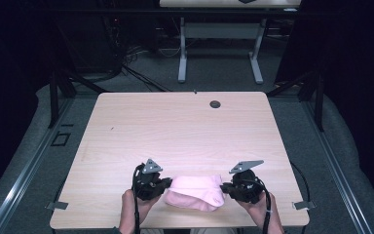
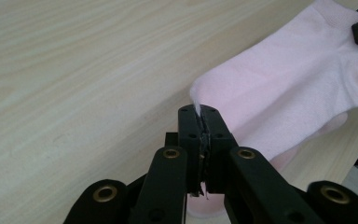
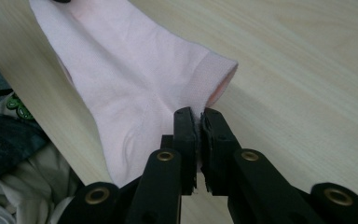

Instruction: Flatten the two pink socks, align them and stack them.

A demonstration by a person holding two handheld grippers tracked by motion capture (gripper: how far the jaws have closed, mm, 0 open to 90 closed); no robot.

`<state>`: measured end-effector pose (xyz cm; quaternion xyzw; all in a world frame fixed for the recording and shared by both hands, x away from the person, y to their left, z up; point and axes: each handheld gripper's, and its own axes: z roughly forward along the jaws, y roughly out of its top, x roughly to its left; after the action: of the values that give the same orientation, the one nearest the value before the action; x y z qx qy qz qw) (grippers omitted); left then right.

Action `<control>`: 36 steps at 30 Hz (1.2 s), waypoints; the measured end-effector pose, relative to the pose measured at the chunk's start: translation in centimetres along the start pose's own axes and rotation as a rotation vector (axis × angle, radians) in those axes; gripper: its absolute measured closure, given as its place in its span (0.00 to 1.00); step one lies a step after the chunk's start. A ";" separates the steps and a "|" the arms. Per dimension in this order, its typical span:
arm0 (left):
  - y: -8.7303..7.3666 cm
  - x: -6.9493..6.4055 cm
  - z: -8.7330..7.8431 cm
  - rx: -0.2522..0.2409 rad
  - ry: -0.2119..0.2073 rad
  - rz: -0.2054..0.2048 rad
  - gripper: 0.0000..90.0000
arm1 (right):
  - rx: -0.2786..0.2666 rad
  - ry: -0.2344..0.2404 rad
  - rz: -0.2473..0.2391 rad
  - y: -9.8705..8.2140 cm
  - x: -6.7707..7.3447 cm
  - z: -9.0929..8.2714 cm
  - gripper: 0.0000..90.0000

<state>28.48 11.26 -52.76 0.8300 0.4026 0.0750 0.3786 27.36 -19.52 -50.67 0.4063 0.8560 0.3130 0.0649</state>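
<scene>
The bench [image 1: 185,126] has a pale wood top with a small dark round hole [image 1: 215,104] near its far edge. It stands on a grey floor [image 1: 24,146]. Past the far edge is another table with white legs [image 1: 182,53], and black cables [image 1: 136,73] lie on the floor there. The sides of the room are dark.

A pink sock [image 1: 196,193] lies on the bench close to the near edge, far from the round hole. It is stretched out sideways between the two grippers.

The left gripper [image 1: 168,184] is at the sock's left end. A hand [image 1: 134,204] comes up from the near edge and holds it. Its fingers [image 2: 189,135] are squeezed tight on the toe tip of the sock, with a bit of pink cloth poking out between them.

The right gripper [image 1: 226,187] is at the sock's right end, held by the other hand [image 1: 258,207]. Its fingers [image 3: 185,140] are pinched on the edge of the sock's open cuff. Both grippers point in toward the sock, each with a grey three-cornered plate on top.
</scene>
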 end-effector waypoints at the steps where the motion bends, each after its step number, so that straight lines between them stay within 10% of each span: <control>1: -0.6 0.0 0.1 0.009 0.007 0.001 0.98 | 0.009 0.011 0.000 -0.3 0.2 0.4 0.94; 14: -2.8 0.9 1.4 0.057 0.053 -0.004 0.96 | 0.068 0.016 -0.028 -0.9 1.0 3.8 0.93; 22: -3.0 1.1 1.1 0.045 0.067 0.003 0.55 | 0.066 0.004 -0.018 -1.3 0.6 4.1 0.86; 36: -2.4 1.3 -1.6 -0.035 0.126 0.006 0.17 | -0.037 -0.025 0.000 -1.5 0.3 1.7 0.33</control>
<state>27.15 14.05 -53.54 0.8182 0.4217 0.1355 0.3665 26.82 -19.18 -52.85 0.4090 0.8492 0.3236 0.0832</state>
